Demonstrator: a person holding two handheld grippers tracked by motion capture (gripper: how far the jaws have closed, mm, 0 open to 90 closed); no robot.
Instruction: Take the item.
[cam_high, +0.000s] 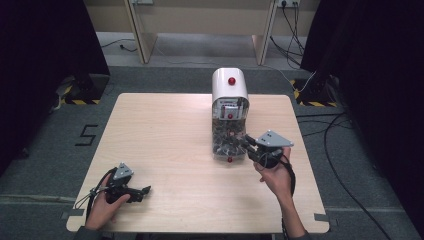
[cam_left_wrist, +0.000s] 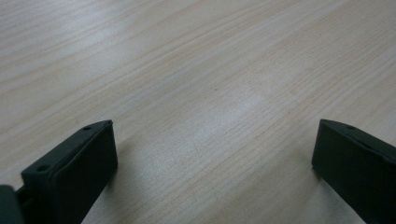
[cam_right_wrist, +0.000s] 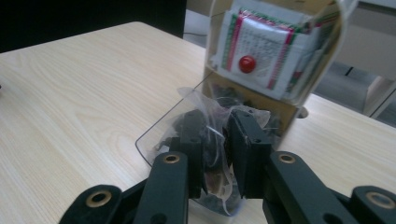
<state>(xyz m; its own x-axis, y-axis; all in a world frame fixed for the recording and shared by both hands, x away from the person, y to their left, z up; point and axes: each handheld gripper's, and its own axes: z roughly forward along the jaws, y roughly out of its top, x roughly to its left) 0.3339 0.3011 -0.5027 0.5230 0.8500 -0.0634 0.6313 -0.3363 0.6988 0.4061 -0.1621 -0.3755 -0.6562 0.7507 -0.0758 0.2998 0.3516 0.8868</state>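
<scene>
Grey carpet runs under a pale wooden table (cam_high: 165, 130), with dark curtains hanging at both sides of the room and cables trailing across the floor on the right.

Over at the near left corner of the table, the person's left hand (cam_high: 102, 207) holds the left gripper (cam_high: 142, 191) low over the wood, well apart from everything else. Its jaws are spread wide, and in the left gripper view nothing but bare wood grain lies between them.

Toward the middle, at the far side, stands a white dispenser (cam_high: 229, 87) with a rounded top and a red knob. Its front is clear; in the right gripper view, printed packets with green and red borders (cam_right_wrist: 266, 46) sit in the upper part behind another red knob. A clear tray (cam_right_wrist: 154, 135) juts forward from its base onto the table.

On the right, the right hand (cam_high: 277, 175) brings the right gripper (cam_high: 248, 145) up to that tray. Its jaws are nearly together, pinching a thin clear plastic bag (cam_right_wrist: 215, 140) of small dark pieces that rests in the tray.
</scene>
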